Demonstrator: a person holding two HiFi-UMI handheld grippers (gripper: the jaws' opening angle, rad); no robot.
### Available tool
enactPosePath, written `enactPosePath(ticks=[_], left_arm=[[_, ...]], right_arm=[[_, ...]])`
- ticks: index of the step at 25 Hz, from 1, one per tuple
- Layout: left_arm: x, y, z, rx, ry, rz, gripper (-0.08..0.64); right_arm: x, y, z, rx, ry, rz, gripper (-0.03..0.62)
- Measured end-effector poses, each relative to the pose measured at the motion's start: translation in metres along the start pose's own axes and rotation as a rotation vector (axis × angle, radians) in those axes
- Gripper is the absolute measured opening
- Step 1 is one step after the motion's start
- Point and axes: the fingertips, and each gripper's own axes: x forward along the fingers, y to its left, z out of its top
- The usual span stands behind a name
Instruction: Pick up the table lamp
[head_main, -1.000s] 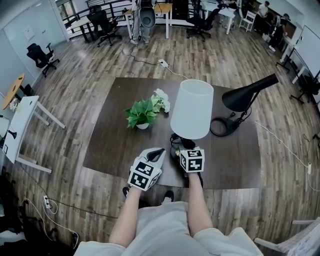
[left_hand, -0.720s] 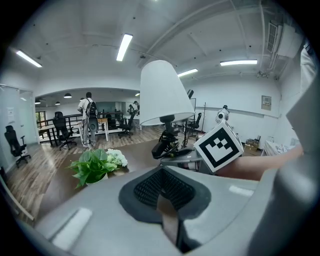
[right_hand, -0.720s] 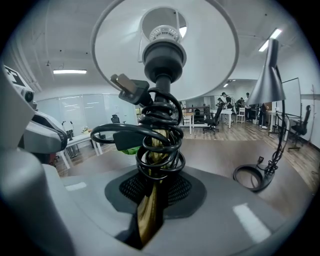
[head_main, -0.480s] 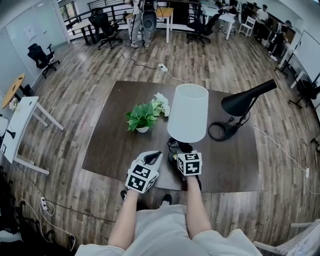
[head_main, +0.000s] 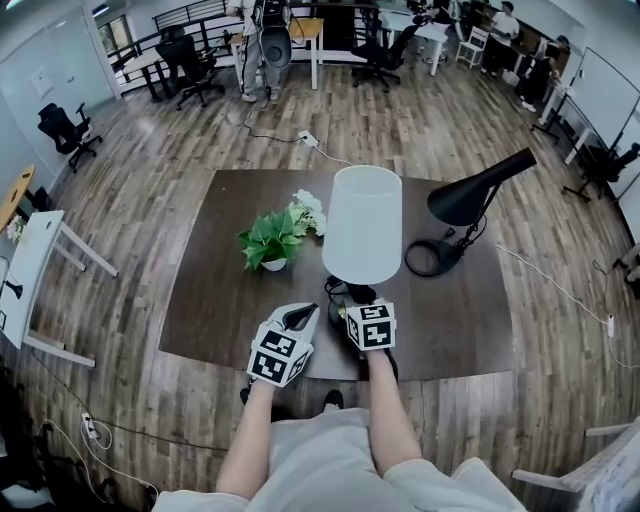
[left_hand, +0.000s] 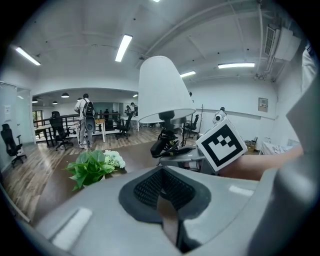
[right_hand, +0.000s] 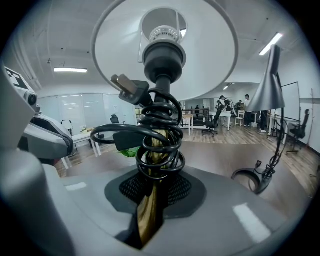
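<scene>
Brass stem of lamp clenched by right gripper, near table front edge. Left gripper closed, empty, alongside. Grasp looks made; next likely lift: straight up, shade level, mind coiled cord.

White lampshade, brass stem (black cord).

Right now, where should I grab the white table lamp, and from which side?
Grip the thin brass stem under the coiled cord, coming in from the near side: the shade is probably too wide for the jaws and the cord is loose. The right gripper is shut there.
</scene>
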Motion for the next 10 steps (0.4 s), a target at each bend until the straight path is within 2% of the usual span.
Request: enactPosePath(ticks=[10], left_arm=[[0.0009,0.0099,0.0026,0.001,0.004,-0.012,0.0]], right_arm=[[0.0061,-0.0039,0.0088,0.021,-0.027,-0.025,0.094]])
